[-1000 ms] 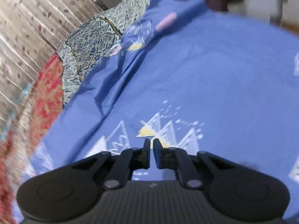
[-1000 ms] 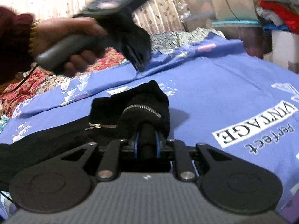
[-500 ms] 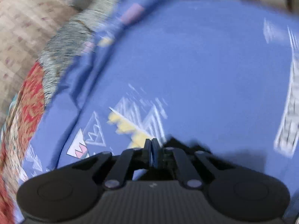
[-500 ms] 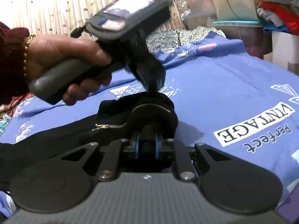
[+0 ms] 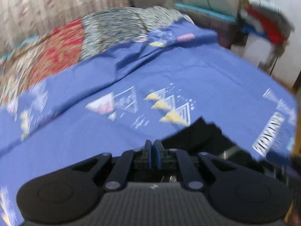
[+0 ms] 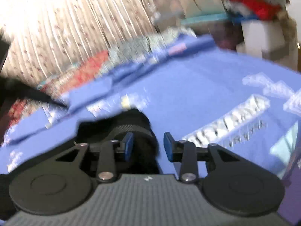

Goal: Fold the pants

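Black pants with a metal zipper lie on a blue printed bedsheet (image 5: 188,69). In the left wrist view the pants (image 5: 199,137) show just right of and behind my left gripper (image 5: 152,151), whose jaws are together with no cloth seen between them. In the right wrist view my right gripper (image 6: 147,145) is open, its blue pads (image 6: 128,146) apart, with a bunched fold of the pants (image 6: 131,124) lying between and ahead of them. Both views are blurred.
A red and grey patterned blanket (image 5: 75,35) lies along the sheet's far edge by a pleated curtain (image 6: 75,28). Plastic storage boxes (image 6: 199,3) and a pile of clothes (image 5: 267,18) stand at the back right.
My right gripper has opened and let go of the pants fold. My left gripper has swung down to beside the pants and has left the right wrist view.
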